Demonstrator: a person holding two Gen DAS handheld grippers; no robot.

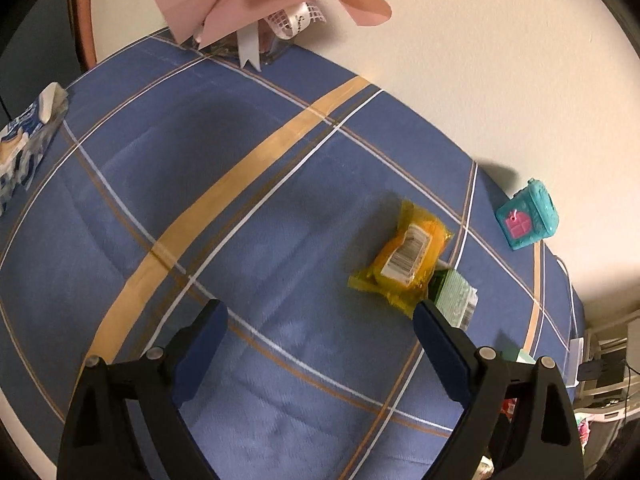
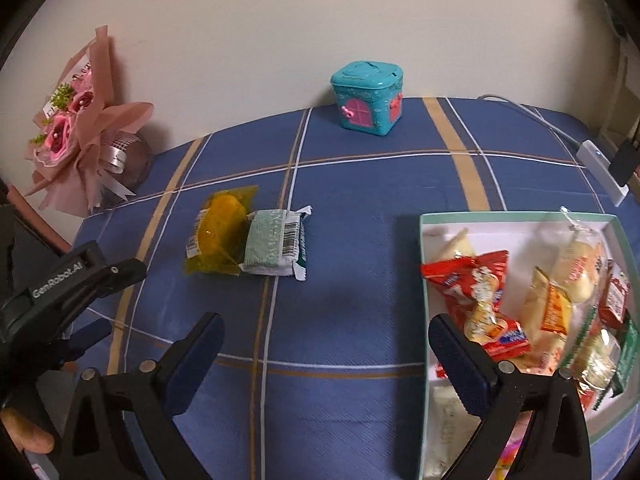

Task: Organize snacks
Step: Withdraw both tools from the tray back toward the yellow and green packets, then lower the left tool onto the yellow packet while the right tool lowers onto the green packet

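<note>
A yellow snack packet (image 2: 218,234) lies on the blue plaid tablecloth, touching a pale green snack packet (image 2: 276,244) on its right. Both also show in the left wrist view, yellow (image 1: 404,258) and green (image 1: 456,294). A shallow box (image 2: 520,216) at the right holds several snack packets, red (image 2: 476,276) and cream ones among them. My left gripper (image 1: 320,316) is open and empty, left of and short of the yellow packet. My right gripper (image 2: 324,332) is open and empty above bare cloth, its right finger (image 2: 460,360) over the box's left edge.
A teal toy house box (image 2: 366,98) stands at the back by the wall. A pink bouquet (image 2: 80,128) leans at the back left. A blue and white packet (image 1: 28,136) lies at the far left edge. A white cable adapter (image 2: 600,168) lies at the right edge.
</note>
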